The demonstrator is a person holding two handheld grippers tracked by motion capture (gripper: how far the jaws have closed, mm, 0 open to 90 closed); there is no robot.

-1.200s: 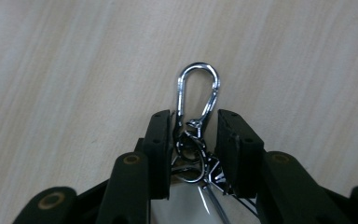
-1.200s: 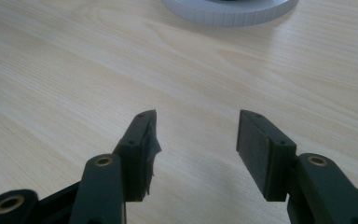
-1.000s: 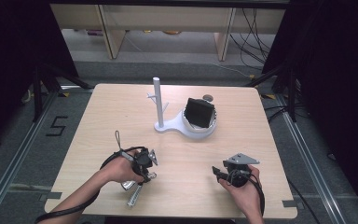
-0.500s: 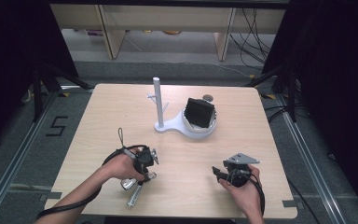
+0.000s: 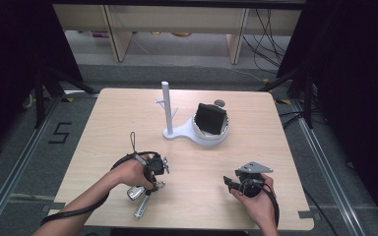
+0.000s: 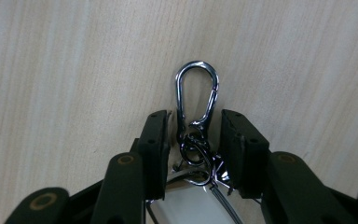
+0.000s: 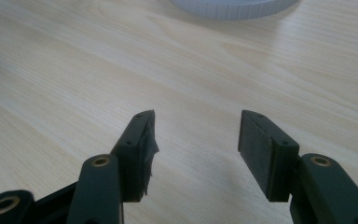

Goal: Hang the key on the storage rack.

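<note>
Fingers (image 7: 268, 154) over pale wooden table (image 5: 118, 118)

One carabiner keychain (image 6: 196, 116), one white stand (image 5: 169, 114), perhaps one black box (image 5: 211, 118)

Stand (image 5: 170, 112): sitting at the table's (image 5: 103, 123) far middle.
Keyring (image 5: 142, 196): lying near the front left edge, under the left gripper (image 5: 157, 169).
Right gripper (image 5: 231, 183): resting front right.

Glossy chrome metal carabiner (image 6: 196, 93) on a matt, smooth pale wood table (image 6: 65, 70); matt white plastic stand (image 5: 177, 129) at 12 o'clock.
</note>
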